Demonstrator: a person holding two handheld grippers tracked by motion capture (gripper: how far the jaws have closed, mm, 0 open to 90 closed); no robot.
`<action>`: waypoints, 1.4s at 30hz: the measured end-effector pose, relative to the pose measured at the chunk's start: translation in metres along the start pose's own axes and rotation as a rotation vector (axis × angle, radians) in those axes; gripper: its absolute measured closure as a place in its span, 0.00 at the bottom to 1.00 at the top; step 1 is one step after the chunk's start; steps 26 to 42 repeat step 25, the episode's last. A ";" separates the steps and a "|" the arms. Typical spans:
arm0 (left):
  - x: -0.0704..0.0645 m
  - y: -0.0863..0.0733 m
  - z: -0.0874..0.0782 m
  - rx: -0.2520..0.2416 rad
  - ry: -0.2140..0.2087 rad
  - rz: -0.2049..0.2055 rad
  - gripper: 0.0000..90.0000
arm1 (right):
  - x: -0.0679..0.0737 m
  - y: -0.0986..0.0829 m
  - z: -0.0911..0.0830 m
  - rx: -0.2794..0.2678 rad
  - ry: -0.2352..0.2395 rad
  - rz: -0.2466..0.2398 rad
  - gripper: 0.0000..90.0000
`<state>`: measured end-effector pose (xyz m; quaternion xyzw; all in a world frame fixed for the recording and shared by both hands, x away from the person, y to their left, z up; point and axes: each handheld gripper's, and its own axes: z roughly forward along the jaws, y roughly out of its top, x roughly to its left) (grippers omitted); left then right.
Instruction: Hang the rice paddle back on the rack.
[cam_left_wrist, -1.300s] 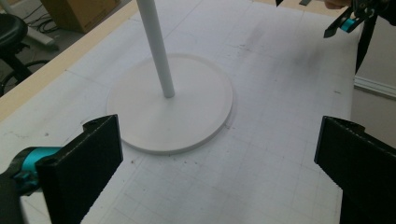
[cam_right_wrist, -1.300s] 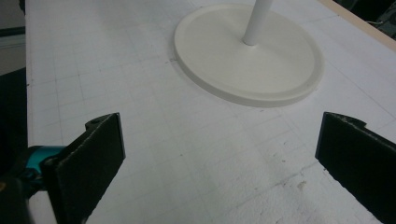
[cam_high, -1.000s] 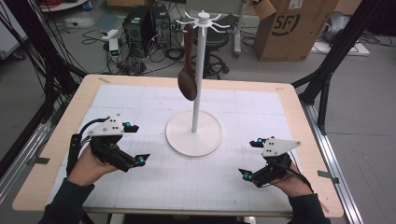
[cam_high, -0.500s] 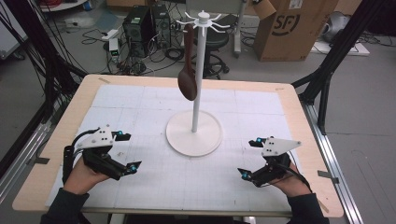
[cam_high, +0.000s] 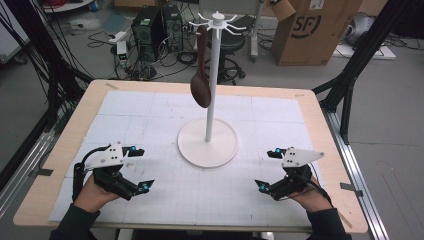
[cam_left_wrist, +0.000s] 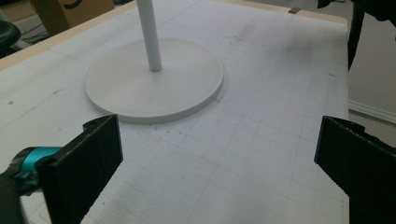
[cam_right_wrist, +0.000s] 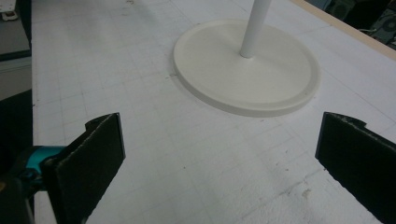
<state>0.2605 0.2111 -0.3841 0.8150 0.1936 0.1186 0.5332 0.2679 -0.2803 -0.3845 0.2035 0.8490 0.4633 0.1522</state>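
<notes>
Matt white stand (cam_high: 208, 145), smooth brown wooden spoon (cam_high: 200, 89), paper-like gridded mat (cam_high: 280, 120) on wood.

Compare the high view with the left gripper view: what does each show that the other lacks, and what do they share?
High view alone: the brown spoon hanging from the stand's top hooks, the right gripper, both hands, and the room's clutter.
Left gripper view alone: a close look along the left gripper, its black jaws wide apart over the gridded mat.
Both: the white stand with its round base, and the mat.

White stand (cam_high: 208, 142), dark brown spoon (cam_high: 200, 90), white gridded mat (cam_high: 280, 120), pale wood table (cam_high: 320, 125), black hand-held gripper jaws
</notes>
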 end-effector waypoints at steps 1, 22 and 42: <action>0.000 -0.001 0.000 -0.004 0.000 -0.001 0.02 | 0.000 0.000 0.000 -0.001 0.003 -0.001 0.01; 0.006 -0.013 -0.003 -0.059 0.002 -0.039 0.02 | 0.000 -0.002 -0.001 -0.021 -0.007 0.019 0.01; 0.009 -0.015 -0.002 -0.050 0.003 -0.043 0.02 | 0.000 -0.004 0.000 -0.014 -0.006 0.028 0.01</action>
